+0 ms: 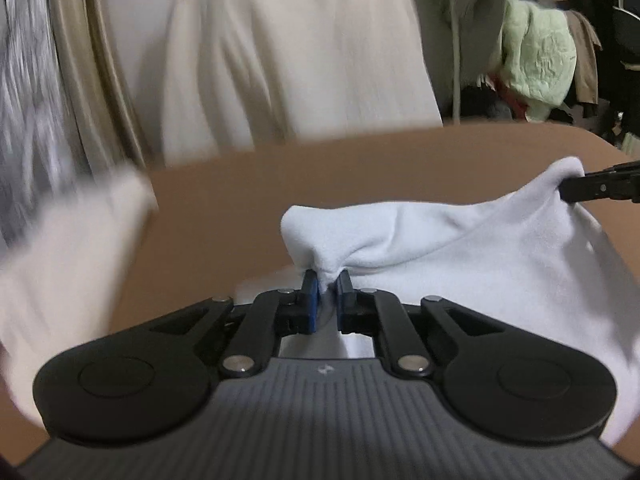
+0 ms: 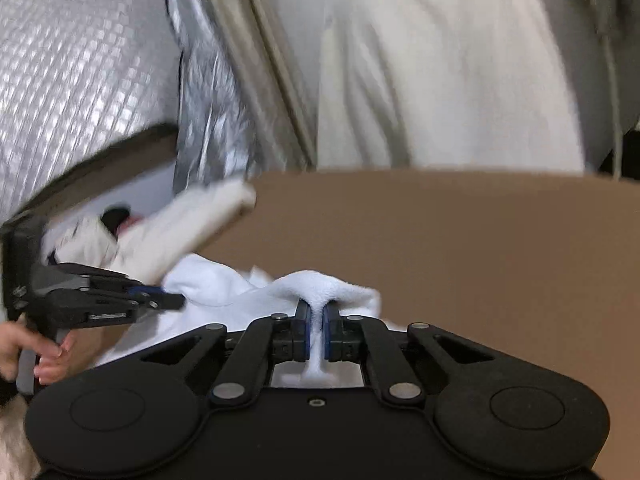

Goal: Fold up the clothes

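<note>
Both jaws pinch white garment (image 1: 500, 264): left gripper (image 1: 327, 284), right gripper (image 2: 316, 312); surroundings blurred, garment's lower part hidden.

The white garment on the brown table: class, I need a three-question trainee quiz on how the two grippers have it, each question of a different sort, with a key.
1. True or false: the left gripper is shut on a bunched fold of the white garment.
2. Multiple choice: the right gripper holds A) nothing, B) the same white garment, C) the silver quilted cover.
3. Fill in: the garment sits over a ____ table.

Key: 1 true; 2 B; 3 brown.
</note>
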Motion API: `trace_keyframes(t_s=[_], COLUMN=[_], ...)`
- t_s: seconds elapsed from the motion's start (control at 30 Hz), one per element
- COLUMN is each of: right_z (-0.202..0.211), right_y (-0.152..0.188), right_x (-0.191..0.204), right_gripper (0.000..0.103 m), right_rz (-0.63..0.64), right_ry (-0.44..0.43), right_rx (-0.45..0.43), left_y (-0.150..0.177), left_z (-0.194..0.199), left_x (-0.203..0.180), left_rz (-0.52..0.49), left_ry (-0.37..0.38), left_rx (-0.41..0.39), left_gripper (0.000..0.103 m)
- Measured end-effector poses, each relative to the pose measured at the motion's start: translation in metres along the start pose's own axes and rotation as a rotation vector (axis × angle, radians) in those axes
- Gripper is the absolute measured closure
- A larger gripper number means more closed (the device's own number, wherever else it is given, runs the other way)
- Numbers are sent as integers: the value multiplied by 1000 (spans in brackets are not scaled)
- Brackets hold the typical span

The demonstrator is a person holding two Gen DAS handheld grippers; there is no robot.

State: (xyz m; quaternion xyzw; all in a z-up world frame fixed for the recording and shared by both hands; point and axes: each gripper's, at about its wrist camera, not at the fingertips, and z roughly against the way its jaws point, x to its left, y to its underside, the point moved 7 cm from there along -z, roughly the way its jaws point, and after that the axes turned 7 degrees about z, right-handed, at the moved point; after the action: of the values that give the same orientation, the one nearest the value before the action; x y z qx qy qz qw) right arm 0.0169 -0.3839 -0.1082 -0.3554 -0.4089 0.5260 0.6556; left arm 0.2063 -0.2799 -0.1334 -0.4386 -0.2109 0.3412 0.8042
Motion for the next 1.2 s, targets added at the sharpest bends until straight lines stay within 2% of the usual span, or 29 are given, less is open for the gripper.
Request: trace_keyframes(t_s=[0.03,0.07,0.1,0.13,0.17,0.27,0.3,0.37,0.47,0.53,0.6,0.63,0.73,0.8,0.9,1.03,1.1,1.13,1.2], right_z=[-6,-13,-26,-34,-41,-40,-34,-22,-1,1,-4,-7,-23,-22,-3,33,52,62,78], right_y=[0,2,10,19,28,39,34,23,15,19,34,42,80,90,84,79,81,81,88], right_x=[-8,-16,-26,-34,-43,-55,-53,-48,-29,2,26,38,31,21,13,7,23,32,50], right_gripper=[96,94,94,84,74,71,71,71,71,71,68,66,67,69,71,63,50,41,35], right_rz=[-29,-62,-108,-127,-142,-113,-116,-128,-117,-46,50,99,138,132,65,-25,-176,-254,-403], right_ry=[19,36,45,88,135,229,234,237,139,35,-20,-46,43,69,146,247,131,68,-62], right_rx=[24,55,111,144,173,202,187,149,104,119,193,232,375,399,394,338,270,233,178], left_y=[-2,3,13,23,36,53,52,47,44,46,52,59,92,100,98,105,111,114,119], left_z=[-9,-23,-37,-51,-59,-55,-45,-28,-8,4,4,0,-5,-3,8,41,58,63,73], left_x=[-3,-3,0,4,8,15,17,16,10,4,-4,-5,-1,10,32,46,46,44,33], left_rz=[0,16,20,18,-24,-126,-106,-11,95,141,128,106,13,26,173,353,500,583,708], left_ry=[4,-8,-70,-134,-214,-326,-318,-242,-128,-70,-54,-86,-247,-291,-310,-317,-236,-192,-93], left_rx=[43,105,150,193,216,236,224,209,208,214,264,298,381,389,406,403,397,401,398], left_gripper=[92,84,63,56,54,47,46,41,39,34,24,24,23,16,16,17,16,16,16])
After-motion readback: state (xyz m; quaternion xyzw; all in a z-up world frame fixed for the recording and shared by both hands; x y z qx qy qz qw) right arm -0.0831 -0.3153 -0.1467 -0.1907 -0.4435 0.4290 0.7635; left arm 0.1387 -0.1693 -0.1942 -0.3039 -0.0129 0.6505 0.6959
